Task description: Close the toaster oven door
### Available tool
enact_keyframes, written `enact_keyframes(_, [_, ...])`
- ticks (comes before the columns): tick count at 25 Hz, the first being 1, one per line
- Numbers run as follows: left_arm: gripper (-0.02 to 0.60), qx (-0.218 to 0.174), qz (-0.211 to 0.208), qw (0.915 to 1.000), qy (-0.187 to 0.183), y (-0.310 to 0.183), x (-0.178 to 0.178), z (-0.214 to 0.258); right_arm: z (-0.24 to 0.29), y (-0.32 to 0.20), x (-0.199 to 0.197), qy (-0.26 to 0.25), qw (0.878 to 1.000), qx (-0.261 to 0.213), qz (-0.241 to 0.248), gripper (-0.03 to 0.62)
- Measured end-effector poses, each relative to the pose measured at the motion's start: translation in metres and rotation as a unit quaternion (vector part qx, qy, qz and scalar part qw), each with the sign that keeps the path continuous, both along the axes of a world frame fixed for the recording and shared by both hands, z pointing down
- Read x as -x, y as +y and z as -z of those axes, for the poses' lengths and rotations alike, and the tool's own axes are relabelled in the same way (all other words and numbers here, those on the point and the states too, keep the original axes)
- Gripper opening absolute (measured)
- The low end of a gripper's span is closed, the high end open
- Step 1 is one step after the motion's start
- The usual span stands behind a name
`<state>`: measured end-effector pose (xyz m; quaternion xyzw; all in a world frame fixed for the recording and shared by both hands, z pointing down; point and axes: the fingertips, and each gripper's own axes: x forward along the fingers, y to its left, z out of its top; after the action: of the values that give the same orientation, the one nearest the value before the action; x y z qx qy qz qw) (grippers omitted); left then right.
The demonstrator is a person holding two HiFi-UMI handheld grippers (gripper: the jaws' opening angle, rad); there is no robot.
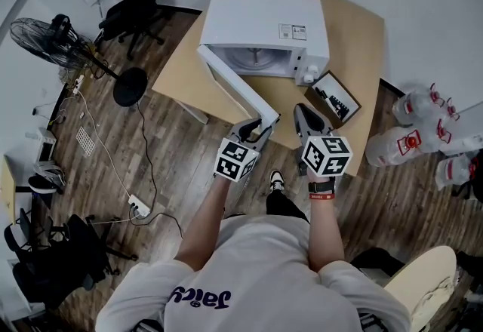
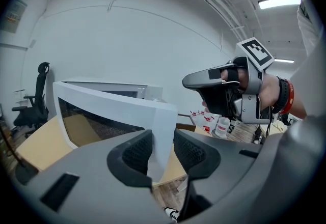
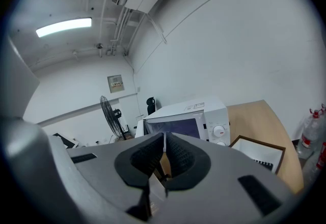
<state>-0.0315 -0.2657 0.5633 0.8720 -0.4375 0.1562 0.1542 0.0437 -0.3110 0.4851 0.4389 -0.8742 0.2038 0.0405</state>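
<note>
- We find the toaster oven [image 1: 264,21], a smooth white box with rounded corners, on the pale wooden table [image 1: 355,44].
- Its door [image 1: 238,89] stands swung wide open: a white frame around a dark mesh window.
- The left gripper [image 2: 162,154] clamps the door's free edge between its ribbed black jaws.
- The right gripper [image 3: 164,154] is clenched on nothing, just beside the door's end.
</note>
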Motion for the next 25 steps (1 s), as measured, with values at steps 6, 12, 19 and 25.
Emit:
enact_keyframes(6, [0.146,0.000,0.006,1.0000,0.002,-0.006,-0.006,0.001,-0.001,-0.006,-0.009,0.001,1.000,0.002,-0.002,0.028])
enact_keyframes(12, [0.146,0.002,0.008,1.0000,0.004,-0.010,-0.009,0.001,-0.004,-0.006,-0.012,-0.013,1.000,0.011,0.001,0.028])
enact_keyframes(19, [0.146,0.005,0.008,0.9999,0.003,-0.017,-0.015,0.001,0.002,-0.010,-0.021,-0.029,1.000,0.011,0.002,0.028])
enact_keyframes(25, [0.146,0.006,0.006,1.0000,0.003,-0.026,-0.023,0.001,0.004,-0.019,-0.028,-0.020,1.000,0.004,0.001,0.028])
